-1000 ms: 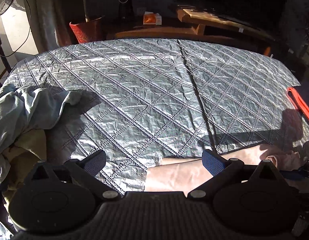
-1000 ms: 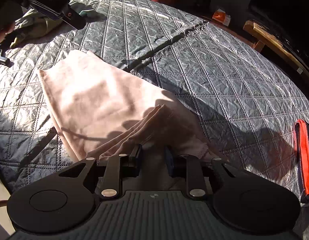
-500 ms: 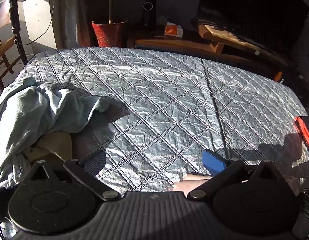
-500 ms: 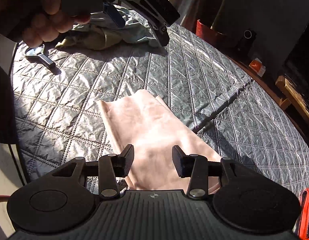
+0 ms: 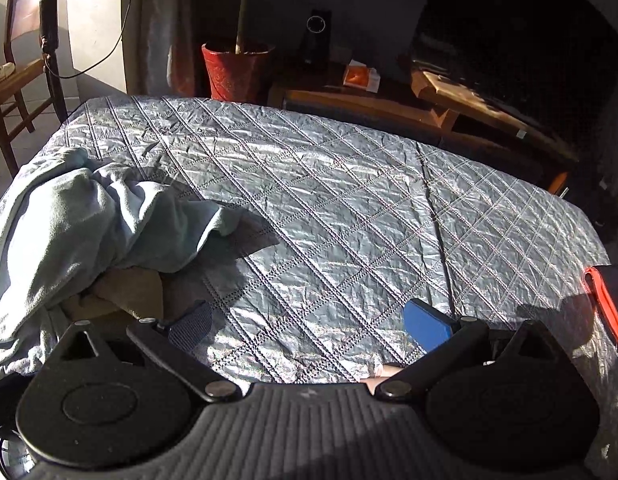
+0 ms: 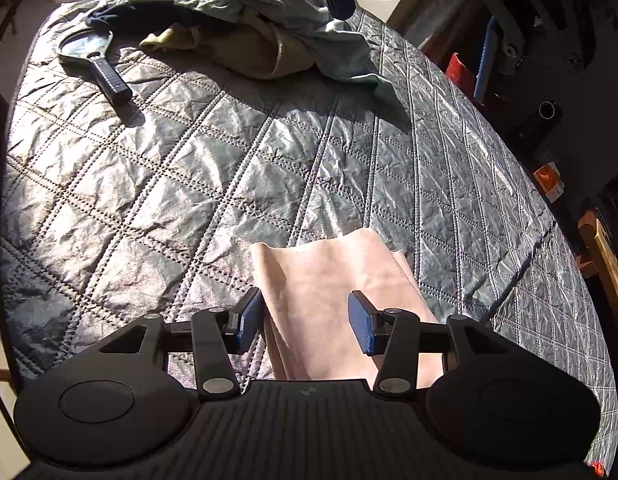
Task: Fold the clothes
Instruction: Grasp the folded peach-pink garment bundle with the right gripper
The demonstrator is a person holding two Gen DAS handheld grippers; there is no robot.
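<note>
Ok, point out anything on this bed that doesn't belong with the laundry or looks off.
One thing stands out: a paddle-shaped tool with a black ribbed handle lies on the quilt beside the unfolded clothes pile, its head partly under a dark garment. It is no clothing. The pink garment lies folded flat, nothing askew.

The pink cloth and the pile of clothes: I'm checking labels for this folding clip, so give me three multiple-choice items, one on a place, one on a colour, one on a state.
1. Where is the pile of clothes?
A. on the quilt
B. on a chair
C. in the red pot

2. What colour is the top garment in the pile?
A. red
B. black
C. pale blue-green

3. How does the pink cloth lie?
A. crumpled in a ball
B. folded flat
C. hanging off the edge

A: the pile rests on the quilt.
C: sunlight shows it pale blue-green.
B: smooth, with layered edges.
</note>
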